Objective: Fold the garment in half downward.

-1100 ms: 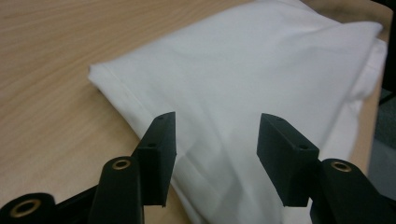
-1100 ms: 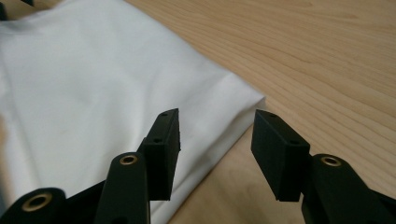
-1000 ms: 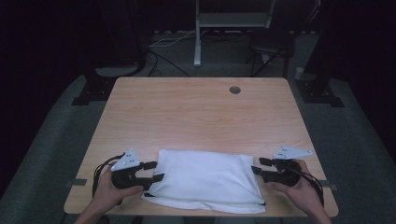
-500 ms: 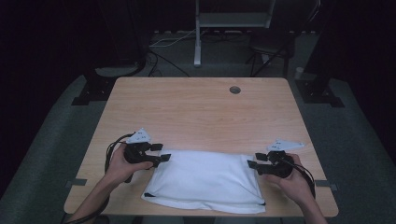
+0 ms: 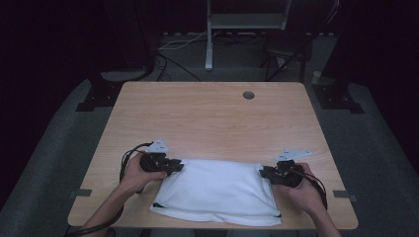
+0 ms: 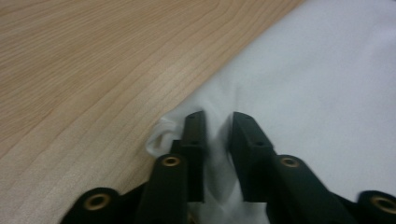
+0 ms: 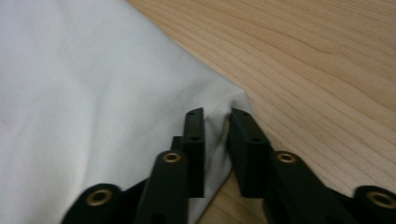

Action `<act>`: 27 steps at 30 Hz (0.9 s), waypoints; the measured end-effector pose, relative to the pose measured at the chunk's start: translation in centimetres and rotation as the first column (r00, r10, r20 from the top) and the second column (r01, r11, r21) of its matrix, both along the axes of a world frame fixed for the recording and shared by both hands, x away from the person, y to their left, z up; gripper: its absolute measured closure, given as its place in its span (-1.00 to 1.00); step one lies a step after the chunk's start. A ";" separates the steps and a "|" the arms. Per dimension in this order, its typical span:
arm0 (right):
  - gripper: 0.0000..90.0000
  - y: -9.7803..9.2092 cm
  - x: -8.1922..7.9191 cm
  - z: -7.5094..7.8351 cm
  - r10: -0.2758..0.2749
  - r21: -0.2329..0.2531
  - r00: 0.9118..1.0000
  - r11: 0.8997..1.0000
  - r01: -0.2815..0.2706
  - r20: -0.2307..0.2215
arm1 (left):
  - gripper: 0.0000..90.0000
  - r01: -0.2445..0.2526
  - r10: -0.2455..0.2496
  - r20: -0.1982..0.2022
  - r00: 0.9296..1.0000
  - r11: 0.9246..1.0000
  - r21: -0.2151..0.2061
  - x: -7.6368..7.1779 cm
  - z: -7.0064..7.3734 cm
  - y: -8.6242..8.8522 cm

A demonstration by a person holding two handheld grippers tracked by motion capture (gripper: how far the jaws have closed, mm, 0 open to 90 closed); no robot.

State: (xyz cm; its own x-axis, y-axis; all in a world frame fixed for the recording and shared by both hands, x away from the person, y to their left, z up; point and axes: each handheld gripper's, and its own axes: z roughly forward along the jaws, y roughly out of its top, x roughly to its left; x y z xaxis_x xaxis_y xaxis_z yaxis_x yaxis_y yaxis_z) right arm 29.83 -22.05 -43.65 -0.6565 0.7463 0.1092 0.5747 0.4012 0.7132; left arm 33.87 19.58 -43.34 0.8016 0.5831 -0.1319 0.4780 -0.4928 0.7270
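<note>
A folded white cloth (image 5: 217,190) lies flat at the near edge of the wooden table (image 5: 212,118). My left gripper (image 5: 180,165) is at the cloth's far left corner. In the left gripper view its jaws (image 6: 217,119) stand close together with a bunched ridge of the cloth (image 6: 317,70) pinched between them. My right gripper (image 5: 263,173) is at the far right corner. In the right gripper view it (image 7: 217,116) is likewise shut on a fold at the edge of the cloth (image 7: 84,93). A hand holds each gripper from below.
Bare wood stretches beyond the cloth to the far edge, with a round cable hole (image 5: 248,95) at the back right. Grey tape marks (image 5: 80,193) sit near the front corners. A metal stand (image 5: 209,39) and dark floor lie behind the table.
Both grippers have moved away from me along the cloth's sides, from its middle to its far corners, and their jaws now pinch the cloth there. The cloth has not shifted.
</note>
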 end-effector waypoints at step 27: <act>0.50 1.4 4.7 1.3 -0.109 -0.012 0.990 0.994 0.110 0.088 | 0.48 -0.107 0.104 0.117 0.988 0.994 0.020 3.0 2.1 0.9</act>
